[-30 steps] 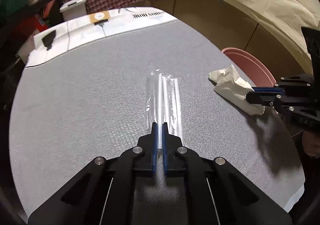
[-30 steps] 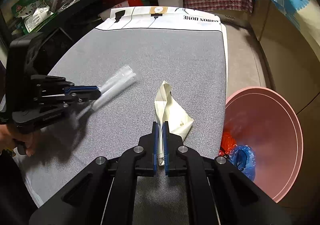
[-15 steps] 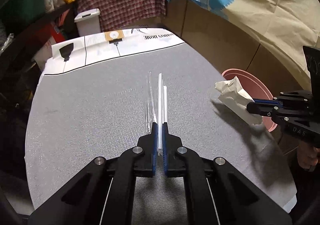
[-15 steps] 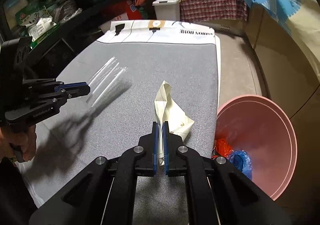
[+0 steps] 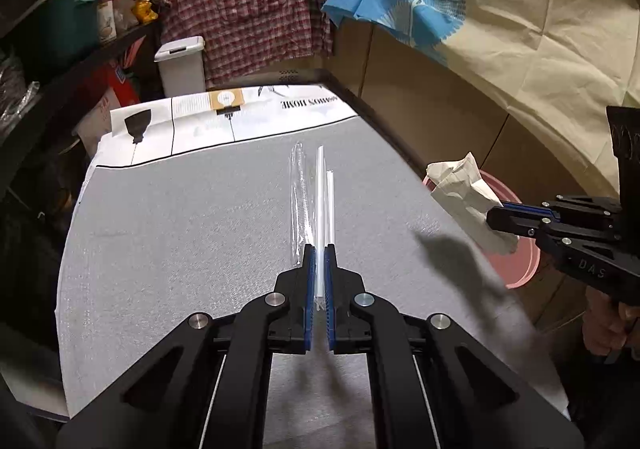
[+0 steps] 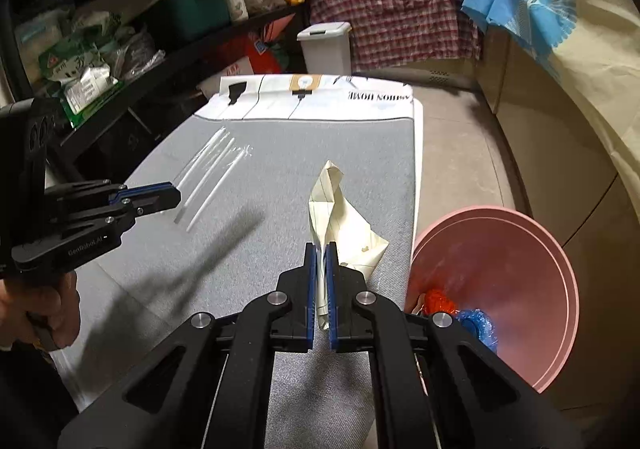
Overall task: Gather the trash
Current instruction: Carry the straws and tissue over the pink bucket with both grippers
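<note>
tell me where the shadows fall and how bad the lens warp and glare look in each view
Left wrist view: heavy fisheye bend, the grey table edges curve; a dark shadow lies under the right tool; the clear straw wrapper glints. Right wrist view: same barrel warp with black corners; long soft shadows stretch below the left tool; the pink bin is evenly lit, slightly soft.

On my left tool [image 6: 176,197] I read "GenRoboAI" in small white letters on its side. My right tool [image 5: 494,217] shows "DAS" on its side. At the far end of the tabletop, the white cloth [image 5: 280,117] carries upside-down print ending in "HOME".
</note>
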Demonstrator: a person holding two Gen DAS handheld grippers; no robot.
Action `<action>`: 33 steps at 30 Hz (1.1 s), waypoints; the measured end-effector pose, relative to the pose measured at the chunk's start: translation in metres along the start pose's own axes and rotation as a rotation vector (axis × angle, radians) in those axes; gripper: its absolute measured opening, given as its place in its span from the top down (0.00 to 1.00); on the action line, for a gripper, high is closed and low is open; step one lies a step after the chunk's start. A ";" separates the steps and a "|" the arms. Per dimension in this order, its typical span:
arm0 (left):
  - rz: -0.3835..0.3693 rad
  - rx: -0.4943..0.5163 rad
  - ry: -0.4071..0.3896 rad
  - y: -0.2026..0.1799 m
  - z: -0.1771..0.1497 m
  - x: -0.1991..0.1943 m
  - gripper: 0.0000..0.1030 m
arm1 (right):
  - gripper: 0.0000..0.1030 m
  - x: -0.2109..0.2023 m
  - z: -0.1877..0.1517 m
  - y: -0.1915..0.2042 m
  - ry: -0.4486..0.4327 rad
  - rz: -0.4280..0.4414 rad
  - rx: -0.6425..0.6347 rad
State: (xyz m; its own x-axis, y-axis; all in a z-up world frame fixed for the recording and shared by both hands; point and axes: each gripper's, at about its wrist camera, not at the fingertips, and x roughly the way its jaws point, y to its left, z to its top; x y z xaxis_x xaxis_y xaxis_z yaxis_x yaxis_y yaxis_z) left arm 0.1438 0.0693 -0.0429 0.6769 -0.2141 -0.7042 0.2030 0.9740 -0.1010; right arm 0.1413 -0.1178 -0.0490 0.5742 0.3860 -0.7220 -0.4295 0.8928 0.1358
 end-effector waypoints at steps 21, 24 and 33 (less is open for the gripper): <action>-0.060 -0.019 -0.083 -0.052 0.030 -0.016 0.95 | 0.95 -0.065 0.019 -0.064 -0.159 -0.114 0.150; -0.072 -0.012 -0.086 -0.061 0.033 -0.014 0.95 | 0.95 -0.074 0.020 -0.074 -0.178 -0.146 0.156; -0.105 0.009 -0.087 -0.085 0.041 -0.007 0.95 | 0.95 -0.094 0.021 -0.102 -0.209 -0.248 0.147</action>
State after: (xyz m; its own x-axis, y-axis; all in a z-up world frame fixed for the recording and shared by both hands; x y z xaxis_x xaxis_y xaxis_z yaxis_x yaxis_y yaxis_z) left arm 0.1507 -0.0150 -0.0003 0.7106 -0.3209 -0.6262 0.2820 0.9452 -0.1643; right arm 0.1459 -0.2403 0.0191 0.7850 0.1785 -0.5933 -0.1625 0.9834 0.0809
